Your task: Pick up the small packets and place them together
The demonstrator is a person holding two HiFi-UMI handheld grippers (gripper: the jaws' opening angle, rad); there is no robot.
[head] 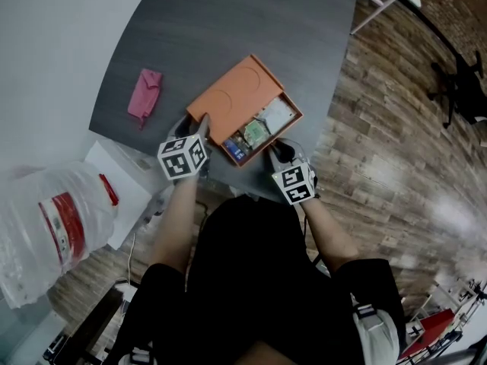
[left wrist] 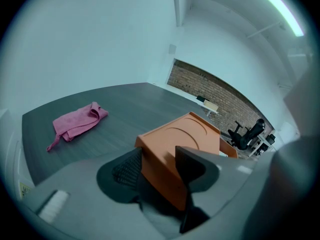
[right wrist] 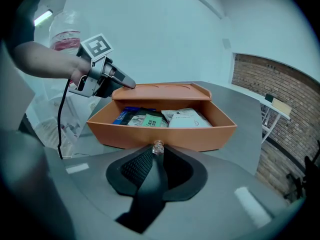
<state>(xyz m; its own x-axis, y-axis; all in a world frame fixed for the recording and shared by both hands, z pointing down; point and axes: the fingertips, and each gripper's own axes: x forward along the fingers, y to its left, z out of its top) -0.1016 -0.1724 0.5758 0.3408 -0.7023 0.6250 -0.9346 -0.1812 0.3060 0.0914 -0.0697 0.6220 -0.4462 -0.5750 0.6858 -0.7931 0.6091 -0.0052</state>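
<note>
At the desk's (head: pixel 228 36) six o'clock edge, left tongs (left wrist: pixel 159 169) clamp the orange box (left wrist: pixel 185 131) steady while right tongs (right wrist: pixel 157 154) pinch its drawer knob (right wrist: pixel 158 146) to reach packets (right wrist: pixel 185 118).

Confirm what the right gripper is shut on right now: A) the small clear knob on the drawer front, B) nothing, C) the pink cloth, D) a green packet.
A: in the right gripper view the right gripper has its jaws together on the clear knob at the front of the open drawer, with the packets lying untouched inside.
</note>
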